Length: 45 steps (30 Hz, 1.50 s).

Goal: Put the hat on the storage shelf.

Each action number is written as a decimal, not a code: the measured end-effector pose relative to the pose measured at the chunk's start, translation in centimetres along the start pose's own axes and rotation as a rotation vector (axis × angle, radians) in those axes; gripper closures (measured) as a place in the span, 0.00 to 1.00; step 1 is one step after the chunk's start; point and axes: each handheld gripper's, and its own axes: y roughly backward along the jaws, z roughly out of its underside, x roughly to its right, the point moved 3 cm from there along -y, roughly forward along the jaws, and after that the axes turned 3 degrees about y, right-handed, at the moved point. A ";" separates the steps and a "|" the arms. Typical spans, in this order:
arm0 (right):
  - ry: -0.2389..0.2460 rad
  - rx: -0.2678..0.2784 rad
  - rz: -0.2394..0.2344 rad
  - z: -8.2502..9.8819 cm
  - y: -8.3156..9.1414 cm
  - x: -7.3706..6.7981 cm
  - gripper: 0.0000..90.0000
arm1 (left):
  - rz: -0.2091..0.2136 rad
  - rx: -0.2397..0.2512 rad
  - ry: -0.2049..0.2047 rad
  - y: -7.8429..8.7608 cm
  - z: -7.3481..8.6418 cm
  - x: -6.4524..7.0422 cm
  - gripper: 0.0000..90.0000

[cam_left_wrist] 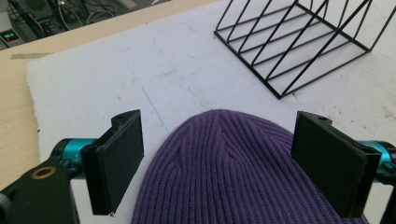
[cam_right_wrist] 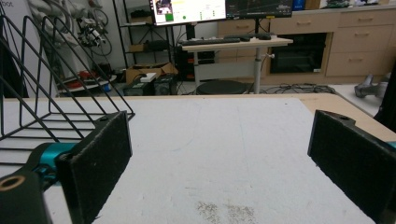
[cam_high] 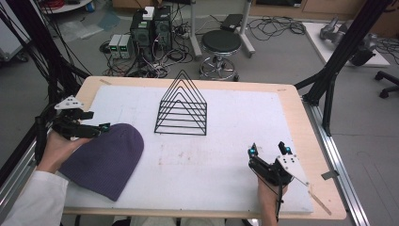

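The high view shows a wooden table (cam_high: 310, 136) topped with a white foam board (cam_high: 226, 160). On the board's left side lies a purple ribbed knit beanie (cam_high: 106, 160), flat, with its rounded crown pointing toward the board's middle. Behind it, near the board's centre, stands a black wire rack of nested triangular frames (cam_high: 182, 106), well apart from the beanie.

The left gripper (cam_high: 96, 121) hovers at the beanie's far left edge, held in the person's left hand (cam_high: 59, 148) at the end of a white sleeve (cam_high: 35, 200). In the left gripper view, its jaws stand wide open, one to each side of the beanie's crown (cam_left_wrist: 224, 168); whether they touch the fabric cannot be told.

The right gripper (cam_high: 268, 149) sits near the board's right front, held in the person's right hand (cam_high: 268, 193), well apart from both beanie and rack. In the right gripper view its jaws are also spread wide with bare board (cam_right_wrist: 224, 154) between them, and the rack (cam_right_wrist: 51, 93) rises at the left.
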 end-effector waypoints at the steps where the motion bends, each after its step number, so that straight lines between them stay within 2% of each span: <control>1: 0.007 -0.002 -0.005 0.0 -0.1 0.1 0.06 | -0.001 -0.030 -0.016 -0.5 -0.3 0.0 0.19; 2: 0.010 -0.008 -0.012 0.0 -0.1 0.1 0.06 | -0.001 -0.030 -0.016 -0.5 -0.3 0.0 0.19; 3: 0.004 -0.015 -0.016 0.0 -0.1 0.1 0.06 | -0.017 -0.060 -0.046 -1.1 -0.6 -0.1 0.19; 4: 0.004 -0.015 -0.016 0.0 -0.1 0.1 0.06 | -0.017 -0.060 -0.046 -1.1 -0.6 -0.1 0.20; 5: 0.008 -0.018 -0.024 0.0 -0.1 0.1 0.06 | -0.034 -0.094 -0.073 -1.6 -0.8 -0.1 0.20; 9: 0.016 -0.016 -0.039 0.0 -0.1 -0.1 0.06 | -0.052 -0.128 -0.091 -2.3 -1.3 -0.3 0.20; 11: 0.023 -0.014 -0.044 -0.1 0.0 -0.2 0.06 | -0.063 -0.169 -0.101 -3.1 -1.7 -0.5 0.20; 15: 0.032 -0.011 -0.050 -0.2 0.0 -0.3 0.06 | -0.053 -0.209 -0.107 -3.8 -2.0 -0.6 0.21; 18: 0.031 -0.016 -0.052 -0.2 0.0 -0.4 0.06 | -0.008 -0.272 -0.130 -4.8 -2.0 -0.7 0.21; 21: 0.032 -0.016 -0.060 -0.1 -0.1 -0.4 0.06 | 0.004 -0.314 -0.137 -5.5 -1.9 -0.7 0.21; 22: 0.034 -0.014 -0.065 -0.1 -0.1 -0.4 0.06 | 0.007 -0.337 -0.131 -6.1 -1.7 -0.8 0.21; 26: 0.042 -0.017 -0.085 -0.1 -0.1 -0.6 0.06 | 0.009 -0.372 -0.123 -7.1 -1.4 -1.3 0.21; 29: 0.054 -0.018 -0.093 -0.1 -0.1 -0.8 0.06 | 0.013 -0.431 -0.109 -8.0 -0.8 -2.0 0.23; 32: 0.069 -0.004 -0.086 -0.2 0.1 -0.9 0.06 | 0.021 -0.483 -0.077 -8.7 -0.1 -2.8 0.24; 33: 0.074 0.006 -0.088 -0.3 0.1 -0.8 0.06 | 0.026 -0.491 -0.061 -8.8 0.0 -2.9 0.24; 36: 0.073 0.015 -0.083 -0.4 0.2 -0.7 0.06 | 0.033 -0.506 -0.049 -9.0 0.2 -3.2 0.25; 37: 0.069 0.012 -0.081 -0.4 0.2 -0.7 0.06 | 0.050 -0.522 -0.039 -9.2 0.3 -3.4 0.25; 40: 0.074 0.009 -0.082 -0.3 0.2 -0.6 0.06 | 0.048 -0.542 -0.039 -9.3 0.6 -3.6 0.26; 41: 0.074 0.007 -0.082 -0.3 0.2 -0.6 0.06 | 0.064 -0.583 -0.039 -9.7 1.1 -3.7 0.26; 43: 0.079 0.007 -0.079 -0.3 0.1 -0.6 0.06 | 0.071 -0.615 -0.035 -10.1 1.6 -3.7 0.28; 45: 0.080 0.006 -0.077 -0.3 0.1 -0.6 0.06 | 0.067 -0.621 -0.020 -10.4 1.7 -3.8 0.27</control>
